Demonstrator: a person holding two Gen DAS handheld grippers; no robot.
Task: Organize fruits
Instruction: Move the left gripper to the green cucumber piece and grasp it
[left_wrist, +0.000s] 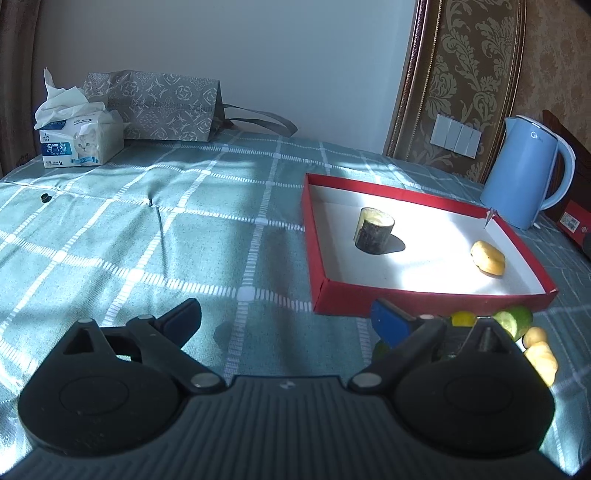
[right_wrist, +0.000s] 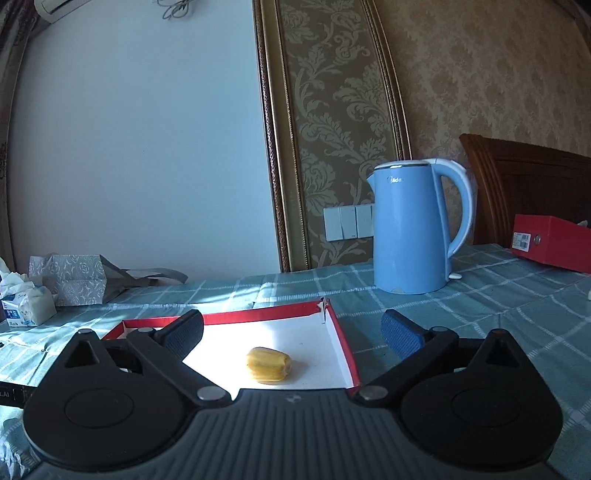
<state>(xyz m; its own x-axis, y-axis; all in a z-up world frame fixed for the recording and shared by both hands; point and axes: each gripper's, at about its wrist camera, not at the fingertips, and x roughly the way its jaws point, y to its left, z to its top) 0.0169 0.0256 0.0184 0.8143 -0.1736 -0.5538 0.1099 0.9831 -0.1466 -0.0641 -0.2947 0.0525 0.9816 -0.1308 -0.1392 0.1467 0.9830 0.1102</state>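
Covered by a teal checked cloth, the desk (left_wrist: 147, 229) is backed by a pale wall and a panel of gold damask wallpaper (right_wrist: 332, 129). On the cloth, a shallow red-sided tray (left_wrist: 417, 295) with a white floor is seen beside a blue electric kettle (right_wrist: 410, 229). A patterned grey bag (left_wrist: 155, 107) and a tissue pack (left_wrist: 77, 136) are set against the far wall, well apart from the tray.

Inside the tray, a dark-skinned cucumber chunk (left_wrist: 373, 230) is stood upright on its cut end, and a yellow fruit piece (left_wrist: 488, 257) is laid near the tray's right wall, apart from the chunk. Outside the tray, just before its near wall, a green cucumber slice (left_wrist: 513, 321), a small yellow-green fruit (left_wrist: 463, 318) and pale yellow pieces (left_wrist: 541, 354) are clustered, partly hidden.

Both tools are spread wide with nothing gripped: the left hand-held gripper (left_wrist: 286, 321) is held over bare cloth, and the right hand-held gripper (right_wrist: 291, 332) is held above the tray, with the yellow piece seen lying free between its fingers.
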